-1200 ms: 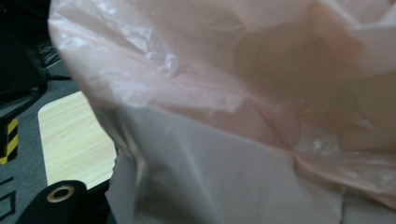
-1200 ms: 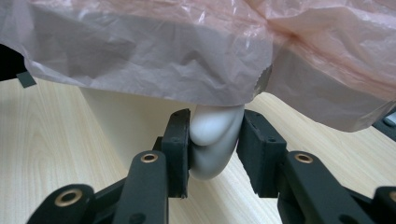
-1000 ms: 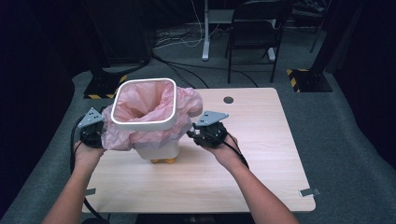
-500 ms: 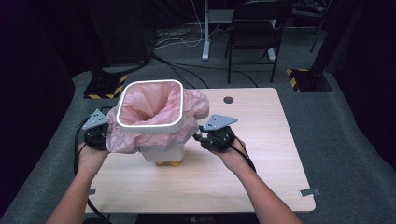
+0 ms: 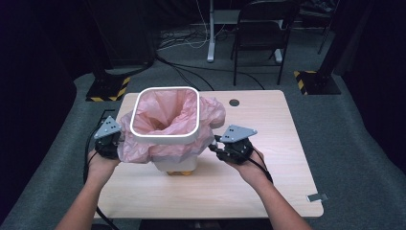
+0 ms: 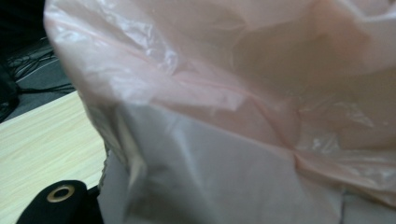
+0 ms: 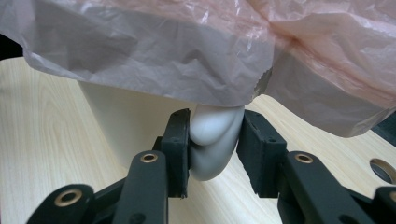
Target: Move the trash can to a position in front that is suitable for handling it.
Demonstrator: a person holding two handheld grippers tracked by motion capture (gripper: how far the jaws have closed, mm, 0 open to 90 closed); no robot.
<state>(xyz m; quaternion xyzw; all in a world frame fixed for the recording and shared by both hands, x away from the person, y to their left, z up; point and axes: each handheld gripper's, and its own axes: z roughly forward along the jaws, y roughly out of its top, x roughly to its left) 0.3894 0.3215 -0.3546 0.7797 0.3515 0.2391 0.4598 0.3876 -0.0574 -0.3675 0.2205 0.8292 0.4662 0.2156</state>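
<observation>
Upright, the white bin [image 5: 174,163] opens upward; pink liner [image 5: 167,112] overhanging.

A white bin [image 5: 174,163] with a rounded square rim stands upright between the left claw [image 5: 115,143] and the right claw [image 5: 218,147]. A thin pink liner bag [image 5: 165,112] — crinkled, translucent — sits inside and drapes over the rim, hanging just above the right claw, whose jaws flank a white handle [image 7: 212,140] on the bin's side.
</observation>
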